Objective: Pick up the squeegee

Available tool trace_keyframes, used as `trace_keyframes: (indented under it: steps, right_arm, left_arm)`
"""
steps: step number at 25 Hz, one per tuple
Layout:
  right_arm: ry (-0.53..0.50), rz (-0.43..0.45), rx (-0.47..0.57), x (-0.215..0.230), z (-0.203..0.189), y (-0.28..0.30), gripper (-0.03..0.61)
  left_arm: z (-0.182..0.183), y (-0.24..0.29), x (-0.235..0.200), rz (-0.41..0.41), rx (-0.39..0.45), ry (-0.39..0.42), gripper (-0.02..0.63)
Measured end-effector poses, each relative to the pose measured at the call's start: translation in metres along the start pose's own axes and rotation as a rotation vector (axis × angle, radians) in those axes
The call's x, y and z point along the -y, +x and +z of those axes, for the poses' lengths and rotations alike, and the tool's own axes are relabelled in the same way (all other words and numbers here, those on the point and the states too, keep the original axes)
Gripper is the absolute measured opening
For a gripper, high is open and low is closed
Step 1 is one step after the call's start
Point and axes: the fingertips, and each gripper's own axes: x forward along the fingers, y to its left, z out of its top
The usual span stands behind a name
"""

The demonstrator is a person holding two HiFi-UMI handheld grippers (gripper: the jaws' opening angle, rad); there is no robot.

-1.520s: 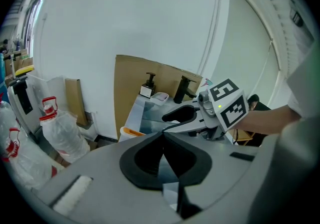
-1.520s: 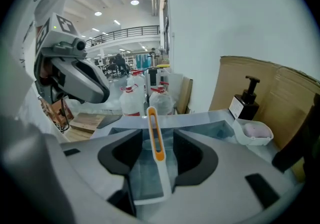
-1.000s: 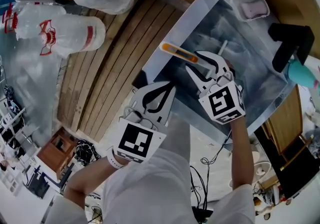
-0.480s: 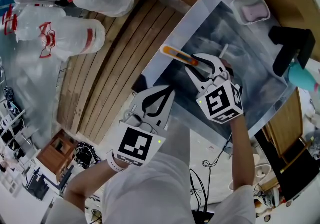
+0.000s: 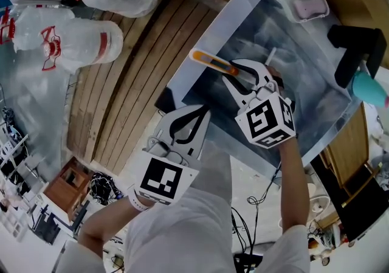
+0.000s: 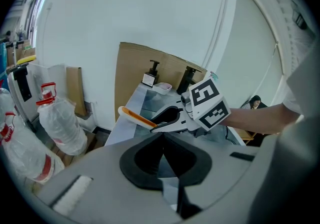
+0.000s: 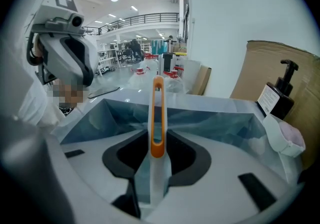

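Two grippers in head view: my right gripper (image 5: 231, 73) clamps the squeegee (image 5: 214, 62) above the worktop's (image 5: 232, 25) left edge; my left gripper (image 5: 208, 109) hangs nearby. Left gripper view: jaws closed together. Right gripper view: pads pinch the squeegee.

I see a table (image 5: 316, 92) draped in a blue-grey sheet. A clear plastic tub (image 5: 304, 4) holding something pink sits near its far corner, and a black pump bottle (image 7: 281, 93) stands just beyond it against a cardboard sheet (image 7: 300, 68). At the table's right edge are a black block (image 5: 355, 50) and a teal object (image 5: 372, 89), while off its left edge white plastic bags (image 5: 73, 44) with red print rest on wooden slats (image 5: 140, 65).
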Motion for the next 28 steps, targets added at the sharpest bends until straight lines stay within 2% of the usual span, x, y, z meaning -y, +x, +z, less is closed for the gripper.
trace_keyframes:
  steps: [11, 16, 21, 28]
  right_arm:
    - [0.011, 0.028, -0.039, -0.002, 0.0, 0.003, 0.107]
    - [0.012, -0.008, -0.019, -0.003, 0.0, -0.002, 0.106]
    - [0.068, -0.089, 0.04, 0.0, 0.014, -0.035, 0.106]
    - [0.162, -0.255, 0.197, -0.004, 0.057, -0.124, 0.106]
  left_arm:
    - [-0.011, -0.012, 0.004, 0.008, 0.01, -0.007, 0.005]
    - [0.003, -0.027, 0.008, 0.015, 0.025, 0.014, 0.005]
    - [0.024, -0.048, 0.016, 0.027, 0.06, 0.041, 0.005]
    - [0.06, -0.089, 0.043, 0.023, 0.124, 0.066, 0.005]
